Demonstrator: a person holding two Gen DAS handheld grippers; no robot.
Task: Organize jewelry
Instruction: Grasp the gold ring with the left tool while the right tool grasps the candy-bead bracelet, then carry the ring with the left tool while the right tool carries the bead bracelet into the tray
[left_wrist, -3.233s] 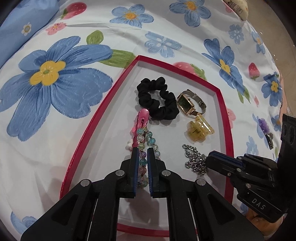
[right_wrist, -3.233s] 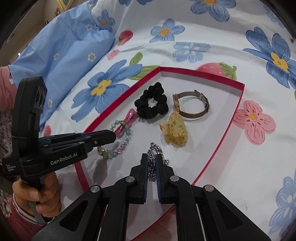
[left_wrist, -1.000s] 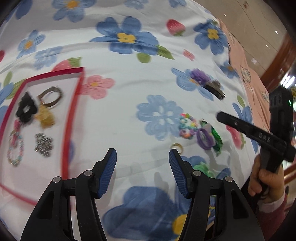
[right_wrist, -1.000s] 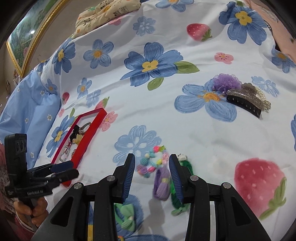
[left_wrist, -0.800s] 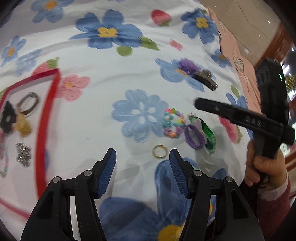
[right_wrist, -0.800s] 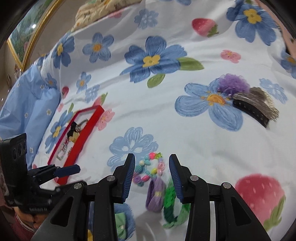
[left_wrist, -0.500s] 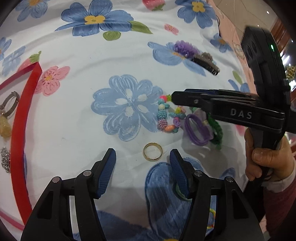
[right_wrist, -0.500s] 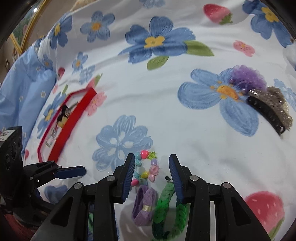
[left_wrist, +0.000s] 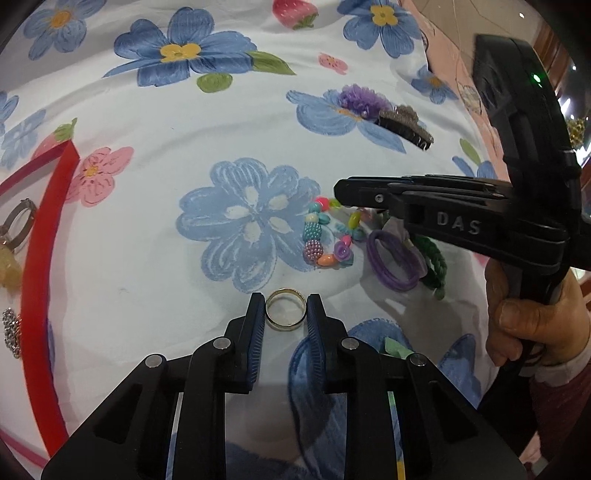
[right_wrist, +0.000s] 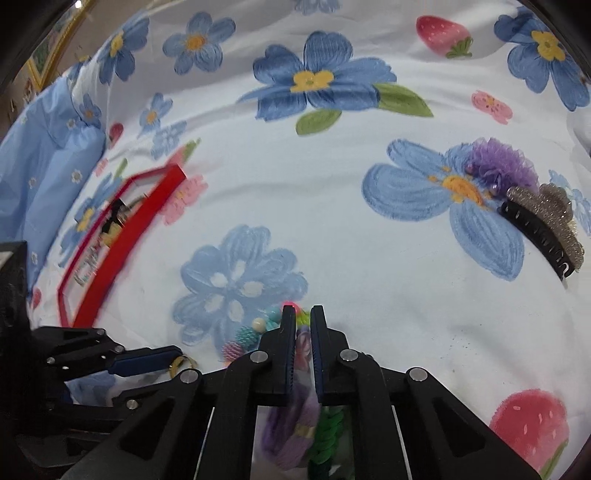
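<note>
A gold ring (left_wrist: 286, 308) lies on the flowered bedsheet between the pads of my left gripper (left_wrist: 286, 314), which have closed in to its sides. My right gripper (right_wrist: 303, 325) is nearly shut around the far edge of a colourful bead bracelet (left_wrist: 327, 236), which also shows in the right wrist view (right_wrist: 251, 334). The red-rimmed tray (left_wrist: 40, 258) lies at the left with a watch (left_wrist: 18, 221), a yellow claw clip (left_wrist: 9, 267) and a silver chain (left_wrist: 11, 330) in it.
A purple hair tie (left_wrist: 393, 260) and a green braided band (left_wrist: 434, 262) lie right of the bracelet. A purple scrunchie (left_wrist: 360, 98) and a glittery claw clip (left_wrist: 404, 123) lie farther back. A blue pillow (right_wrist: 40, 155) is at the far left.
Both grippers left the tray and moved right across the bed. The left one has come down around the gold ring and narrowed; the right one has narrowed onto the bead bracelet.
</note>
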